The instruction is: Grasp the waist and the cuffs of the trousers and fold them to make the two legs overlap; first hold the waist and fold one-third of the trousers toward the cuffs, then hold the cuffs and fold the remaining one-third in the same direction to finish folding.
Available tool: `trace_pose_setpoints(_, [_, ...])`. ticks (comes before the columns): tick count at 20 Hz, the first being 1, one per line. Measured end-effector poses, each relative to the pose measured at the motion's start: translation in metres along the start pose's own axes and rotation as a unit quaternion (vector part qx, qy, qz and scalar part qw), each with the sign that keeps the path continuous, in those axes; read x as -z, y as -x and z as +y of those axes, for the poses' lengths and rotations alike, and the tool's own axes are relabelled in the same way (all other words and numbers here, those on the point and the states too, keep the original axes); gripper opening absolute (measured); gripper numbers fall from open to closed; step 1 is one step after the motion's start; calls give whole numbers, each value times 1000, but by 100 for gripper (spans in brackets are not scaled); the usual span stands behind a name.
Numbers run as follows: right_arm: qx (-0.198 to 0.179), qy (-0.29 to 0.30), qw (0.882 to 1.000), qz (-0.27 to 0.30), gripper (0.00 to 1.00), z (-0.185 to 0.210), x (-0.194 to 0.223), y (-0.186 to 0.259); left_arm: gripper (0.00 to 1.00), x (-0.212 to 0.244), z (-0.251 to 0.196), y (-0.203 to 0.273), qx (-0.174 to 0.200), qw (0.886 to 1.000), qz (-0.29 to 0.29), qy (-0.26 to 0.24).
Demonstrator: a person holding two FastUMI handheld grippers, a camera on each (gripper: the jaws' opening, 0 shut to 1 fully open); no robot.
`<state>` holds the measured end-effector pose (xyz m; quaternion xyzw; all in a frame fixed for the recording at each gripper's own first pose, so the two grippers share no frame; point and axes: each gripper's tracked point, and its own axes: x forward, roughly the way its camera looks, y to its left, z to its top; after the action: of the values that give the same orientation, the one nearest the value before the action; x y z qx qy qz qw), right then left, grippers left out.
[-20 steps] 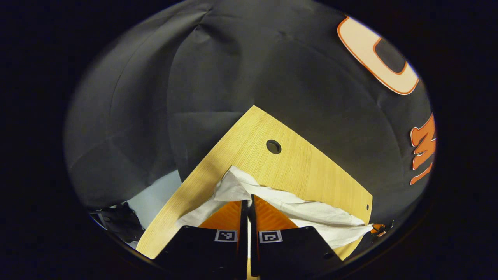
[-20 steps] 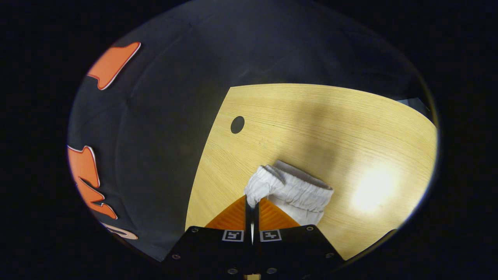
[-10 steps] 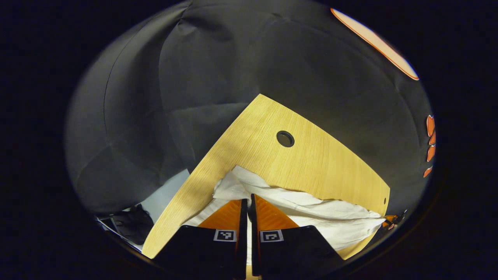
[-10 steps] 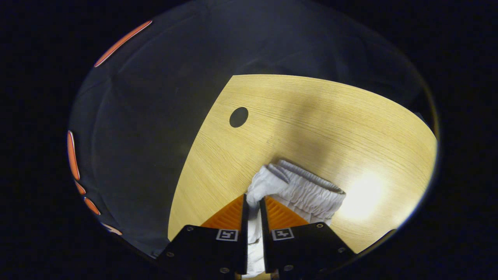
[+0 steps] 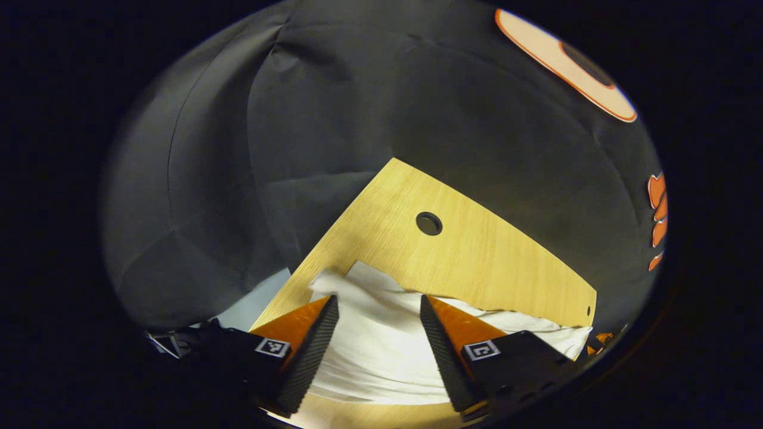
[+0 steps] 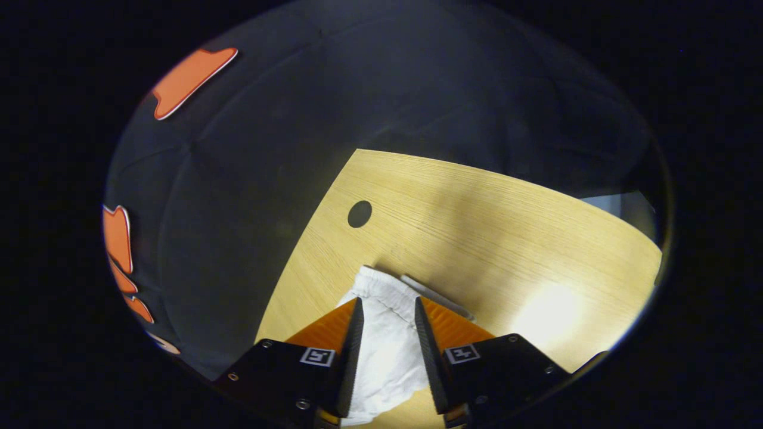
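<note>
White trousers lie on the light wooden table [image 5: 477, 262]. In the left gripper view the cuff end of the trousers [image 5: 381, 345] lies flat between and beyond my fingers, and the left gripper [image 5: 379, 305] is open above it. In the right gripper view the elastic waist of the trousers [image 6: 384, 298] rests on the table [image 6: 477, 226], and the right gripper [image 6: 387, 307] is open with the cloth lying loose between its fingers. Farther off, at the right end of the cloth, part of the other gripper [image 5: 596, 345] shows.
A round cable hole [image 5: 429, 223] [image 6: 359, 214] is cut in the table near its far edge. Black cloth walls stand close behind the table. A dark object [image 5: 179, 339] lies on the pale floor left of the table corner.
Both grippers have opened and let go of the trousers. The cuff end and the waist now lie on the table instead of being pinched and lifted.
</note>
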<state>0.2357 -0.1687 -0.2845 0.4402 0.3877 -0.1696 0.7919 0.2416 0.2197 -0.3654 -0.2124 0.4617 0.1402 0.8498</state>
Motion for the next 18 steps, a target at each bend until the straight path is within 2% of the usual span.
trace_pose_setpoints(1, [13, 13, 1000, 4, 66, -8, 7, 0, 94, 1, -3, 4, -2, 1000, -2, -8])
trace_pose_setpoints(2, [26, 26, 999, 12, 74, -15, 15, 1, 92, 2, -4, 12, -2, 1000, -4, -14])
trace_pose_setpoints(3, [34, 38, 999, 17, 77, -21, 22, 2, 99, 3, -9, 19, -2, 1000, -9, -21])
trace_pose_setpoints(4, [42, 48, 998, 25, 89, -27, 30, 3, 98, 6, -13, 27, -1, 999, -12, -29])
trace_pose_setpoints(5, [45, 56, 997, 35, 95, -32, 38, 5, 98, 9, -17, 37, 1, 999, -17, -37])
trace_pose_setpoints(11, [45, 54, 996, 56, 98, -43, 54, -6, 100, 33, -42, 91, 6, 994, -52, -95])
trace_pose_setpoints(18, [35, 60, 996, 63, 97, -33, 64, -21, 98, 52, -74, 148, 23, 986, -86, -143])
